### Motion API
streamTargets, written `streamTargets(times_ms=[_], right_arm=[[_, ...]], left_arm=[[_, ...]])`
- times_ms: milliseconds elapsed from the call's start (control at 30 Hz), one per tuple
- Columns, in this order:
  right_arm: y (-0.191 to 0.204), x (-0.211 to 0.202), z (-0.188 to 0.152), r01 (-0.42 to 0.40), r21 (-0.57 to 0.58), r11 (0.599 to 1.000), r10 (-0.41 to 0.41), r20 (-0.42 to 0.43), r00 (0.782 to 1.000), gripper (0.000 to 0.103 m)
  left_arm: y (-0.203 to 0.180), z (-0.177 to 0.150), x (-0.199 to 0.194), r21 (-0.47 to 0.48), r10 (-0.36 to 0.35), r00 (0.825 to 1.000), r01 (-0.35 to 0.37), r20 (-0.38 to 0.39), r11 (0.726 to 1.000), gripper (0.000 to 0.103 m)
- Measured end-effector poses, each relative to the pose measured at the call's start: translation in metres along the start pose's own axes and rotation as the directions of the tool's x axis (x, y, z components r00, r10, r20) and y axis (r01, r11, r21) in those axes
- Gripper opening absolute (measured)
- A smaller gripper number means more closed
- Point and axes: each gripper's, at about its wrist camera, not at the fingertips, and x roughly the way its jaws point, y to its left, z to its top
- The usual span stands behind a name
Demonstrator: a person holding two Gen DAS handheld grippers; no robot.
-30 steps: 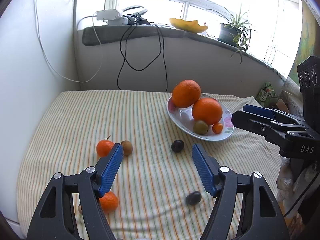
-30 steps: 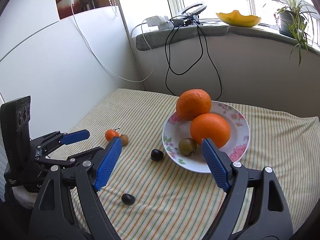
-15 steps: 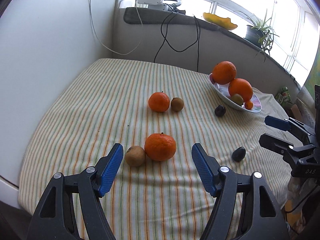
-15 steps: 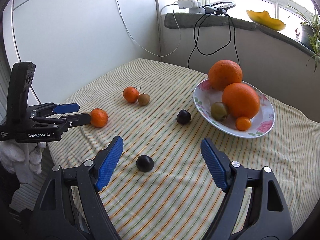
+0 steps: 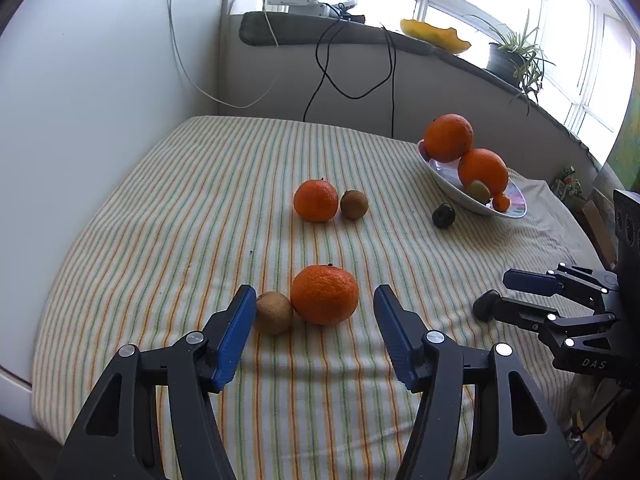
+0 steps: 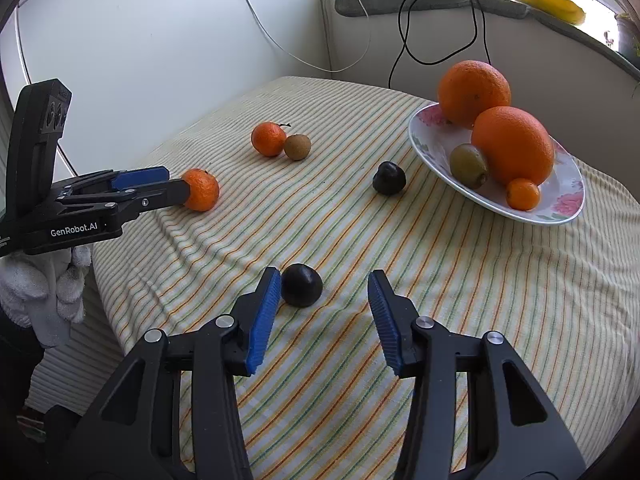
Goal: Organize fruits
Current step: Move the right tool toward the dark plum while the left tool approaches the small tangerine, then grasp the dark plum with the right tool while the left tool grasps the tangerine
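Observation:
My left gripper [image 5: 315, 300] is open, its blue pads on either side of a mandarin [image 5: 324, 294] and a brown kiwi [image 5: 273, 312] that touch each other on the striped cloth. My right gripper [image 6: 323, 282] is open too, with a dark plum [image 6: 301, 284] just ahead of its left pad. A flowered plate [image 6: 560, 204] at the right holds two big oranges [image 6: 512, 145], a green kiwi [image 6: 468, 165] and a tiny orange fruit [image 6: 522, 194]. Loose on the cloth lie a second mandarin [image 5: 315, 201], another kiwi [image 5: 353, 204] and a second plum [image 6: 389, 178].
The table's front and left edges drop off close to both grippers. A white wall stands to the left. On the windowsill [image 5: 360, 36] behind are cables, a yellow bowl [image 5: 434, 36] and a potted plant [image 5: 510, 60]. A white-gloved hand [image 6: 48, 280] holds the left gripper.
Both grippers have drawn back toward the front edge and down; the left now frames the near mandarin and kiwi, the right has closed in on the near plum. No fruit has moved.

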Motion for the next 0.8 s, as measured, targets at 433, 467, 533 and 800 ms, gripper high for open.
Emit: streamTargets(times_ms=[433, 467, 533, 800], right_arm=[[0.01, 0.01, 0.001, -0.017, -0.043, 0.999, 0.016, -0.043, 0.999, 0.033], [0.01, 0.01, 0.001, -0.019, -0.043, 0.999, 0.017, -0.043, 0.999, 0.032], [0.009, 0.011, 0.001, -0.023, -0.044, 0.999, 0.021, -0.045, 0.999, 0.03], [0.009, 0.012, 0.0, -0.035, -0.047, 0.998, 0.033, -0.045, 0.998, 0.025]], left_arm=[[-0.014, 0.003, 0.009, 0.101, 0.021, 1.0, -0.02, -0.017, 0.995, 0.056], [-0.014, 0.003, 0.01, 0.1, 0.021, 1.0, -0.019, -0.019, 0.995, 0.053], [-0.015, 0.005, 0.012, 0.111, 0.014, 0.999, -0.011, -0.028, 0.994, 0.049], [-0.014, 0.012, 0.018, 0.14, 0.002, 0.999, 0.005, -0.049, 0.99, 0.036]])
